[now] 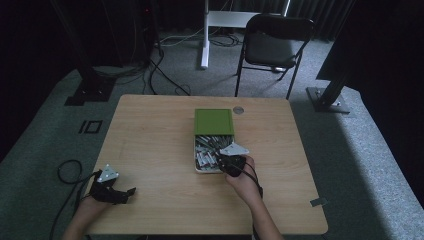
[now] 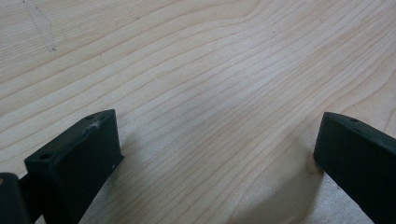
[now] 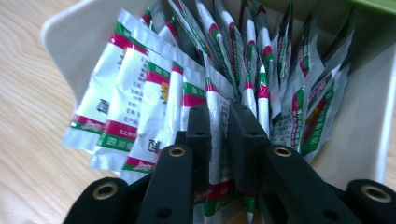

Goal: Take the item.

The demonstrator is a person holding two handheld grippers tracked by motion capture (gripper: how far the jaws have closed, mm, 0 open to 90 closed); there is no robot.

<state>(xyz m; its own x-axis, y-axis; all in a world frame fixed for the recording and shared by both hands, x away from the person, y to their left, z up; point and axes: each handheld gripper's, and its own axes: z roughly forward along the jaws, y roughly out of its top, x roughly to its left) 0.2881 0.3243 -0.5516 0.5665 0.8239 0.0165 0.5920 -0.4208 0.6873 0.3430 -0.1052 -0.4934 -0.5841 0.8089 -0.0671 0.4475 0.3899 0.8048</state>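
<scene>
The right gripper (image 3: pixel 218 122) apparently pinches one silver foil sachet (image 3: pixel 215 100) inside the white open box (image 3: pixel 63 28); the left gripper (image 2: pixel 217 140) rests wide open on the pale wooden table (image 2: pixel 196 60).

Beyond your wooden surface (image 1: pixel 150 150) stands a black folding chair (image 1: pixel 272 45) on the grey carpet (image 1: pixel 360 145). To its left you see a white post (image 1: pixel 205 35) rising from the floor, with dark cables (image 1: pixel 160 75) trailing nearby. Black stand bases (image 1: pixel 90 90) sit at both far corners. A small round grey cap (image 1: pixel 238 110) sits in the surface's far edge.
</scene>
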